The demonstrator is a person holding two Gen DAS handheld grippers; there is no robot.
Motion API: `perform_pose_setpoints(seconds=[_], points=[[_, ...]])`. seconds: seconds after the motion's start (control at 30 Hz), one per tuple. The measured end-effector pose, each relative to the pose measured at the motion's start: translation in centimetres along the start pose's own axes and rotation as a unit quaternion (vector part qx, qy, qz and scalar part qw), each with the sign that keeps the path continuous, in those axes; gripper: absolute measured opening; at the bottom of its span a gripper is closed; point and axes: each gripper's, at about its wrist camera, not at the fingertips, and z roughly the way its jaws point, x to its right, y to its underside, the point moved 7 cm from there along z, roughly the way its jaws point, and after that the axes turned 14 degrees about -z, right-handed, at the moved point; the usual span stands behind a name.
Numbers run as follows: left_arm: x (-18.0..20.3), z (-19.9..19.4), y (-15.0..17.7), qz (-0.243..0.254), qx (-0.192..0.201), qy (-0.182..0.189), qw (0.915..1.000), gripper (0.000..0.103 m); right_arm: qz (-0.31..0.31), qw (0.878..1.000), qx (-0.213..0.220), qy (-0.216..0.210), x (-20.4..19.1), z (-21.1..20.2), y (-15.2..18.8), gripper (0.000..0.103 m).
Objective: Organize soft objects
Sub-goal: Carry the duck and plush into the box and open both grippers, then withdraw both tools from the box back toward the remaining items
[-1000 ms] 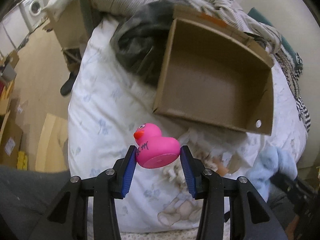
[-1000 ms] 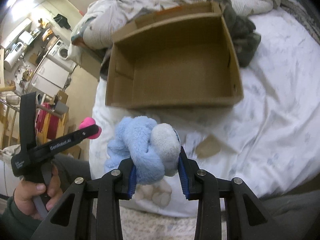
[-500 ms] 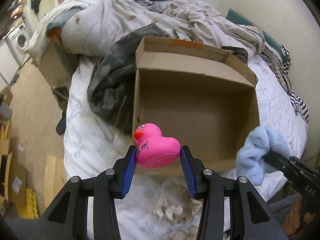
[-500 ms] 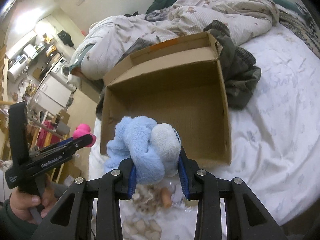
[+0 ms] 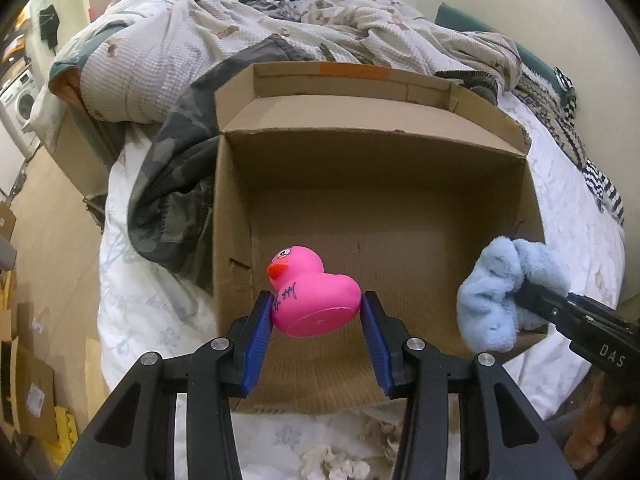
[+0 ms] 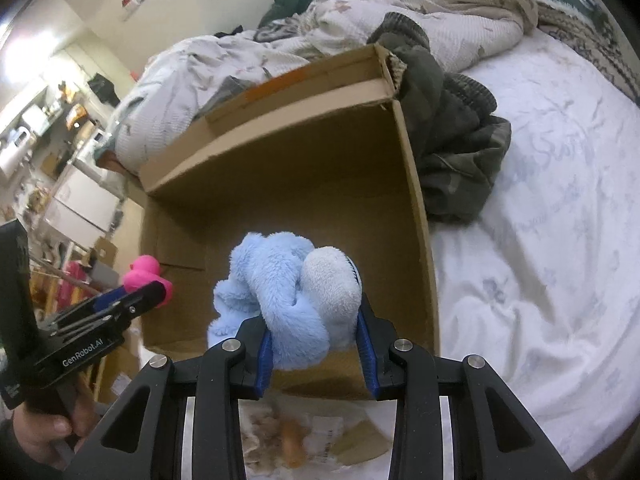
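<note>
The left gripper (image 5: 317, 312) holds a pink rubber duck (image 5: 313, 294) above the near left part of the open cardboard box (image 5: 376, 208) on the bed (image 6: 540, 240). The right gripper (image 6: 316, 330) is closed on a blue plush toy (image 6: 292, 292) over the box's near right edge.

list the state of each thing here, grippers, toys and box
left gripper: shut on the pink duck
pink duck: held above the box's near edge
right gripper: shut on the blue plush
blue plush: squeezed, held over the box
cardboard box: open, nothing visible inside
</note>
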Motion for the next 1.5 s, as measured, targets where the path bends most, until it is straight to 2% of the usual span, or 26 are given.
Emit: perform_pose_setpoints(seconds=[0.3,0.4,0.43,0.57,0.97,1.1,1.13,1.17,1.2,1.23,1.27,1.3,1.33,1.5], points=[[-0.3,1.8,0.3,0.001,-0.001,-0.004,1.0,0.041,-0.013,0.999,-0.036,0.028,-0.3,2.4,0.9,0.037],[-0.4,2.2,0.7,-0.001,-0.007,-0.007,0.9999,0.041,-0.043,0.994,-0.063,0.079,-0.2,3.3,1.3,0.038],[-0.4,2.3,0.8,-0.003,-0.009,-0.006,0.9999,0.041,-0.045,0.993,-0.073,0.082,-0.1,3.7,1.6,0.038],[-0.4,2.4,0.9,-0.005,-0.011,-0.004,0.9999,0.041,-0.04,0.993,-0.083,0.075,-0.1,4.3,2.0,0.038],[-0.1,1.9,1.0,0.012,0.005,-0.009,0.9999,0.04,-0.039,0.994,-0.073,0.065,-0.2,3.6,1.8,0.039],[0.0,1.9,1.2,0.014,0.001,-0.01,0.9998,0.041,-0.032,0.996,-0.063,0.052,-0.1,3.4,1.7,0.043],[0.0,1.9,1.2,0.015,0.0,-0.011,0.9998,0.041,-0.03,0.996,-0.06,0.05,-0.1,3.3,1.7,0.047],[0.1,1.9,1.3,0.016,-0.002,-0.011,0.9998,0.044,-0.028,0.997,-0.058,0.046,-0.1,3.2,1.6,0.051],[0.1,1.9,1.3,0.017,-0.004,-0.012,0.9998,0.047,-0.025,0.997,-0.056,0.042,-0.1,3.1,1.7,0.06],[0.1,1.8,1.4,0.017,-0.005,-0.012,0.9998,0.055,-0.021,0.998,-0.054,0.036,-0.1,3.0,1.6,0.069],[0.1,1.8,1.4,0.016,-0.005,-0.011,0.9998,0.064,-0.016,0.998,-0.05,0.032,-0.1,2.9,1.4,0.072],[0.1,1.7,1.4,0.014,-0.005,-0.01,0.9998,0.068,-0.014,0.998,-0.046,0.033,0.0,2.7,1.3,0.077],[0.1,1.7,1.4,0.012,-0.005,-0.01,0.9999,0.074,-0.014,0.998,-0.041,0.035,0.0,2.5,1.2,0.077],[0.0,1.6,1.4,0.009,-0.003,-0.016,0.9998,0.074,-0.015,0.999,-0.037,0.037,0.0,2.1,1.2,0.077]])
